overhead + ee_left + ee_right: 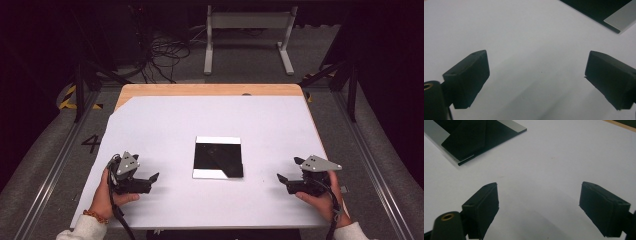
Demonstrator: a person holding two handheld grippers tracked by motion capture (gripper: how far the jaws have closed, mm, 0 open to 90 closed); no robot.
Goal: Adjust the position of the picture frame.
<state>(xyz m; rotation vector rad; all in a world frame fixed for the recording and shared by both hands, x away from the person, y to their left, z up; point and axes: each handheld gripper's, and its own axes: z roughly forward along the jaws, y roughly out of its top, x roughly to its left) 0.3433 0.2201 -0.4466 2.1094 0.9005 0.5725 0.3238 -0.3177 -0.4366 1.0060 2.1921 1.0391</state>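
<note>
Thin, light, probably slippery black sheet [218, 157] lying flat on the table [165, 120], best pinched at an edge; left gripper [150, 179] and right gripper [284, 179] both spread, empty.

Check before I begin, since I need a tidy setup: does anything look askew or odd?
Little stands out: the black square sheet lies flat between both open grippers, though a corner looks folded over, leaving white strips showing.
</note>
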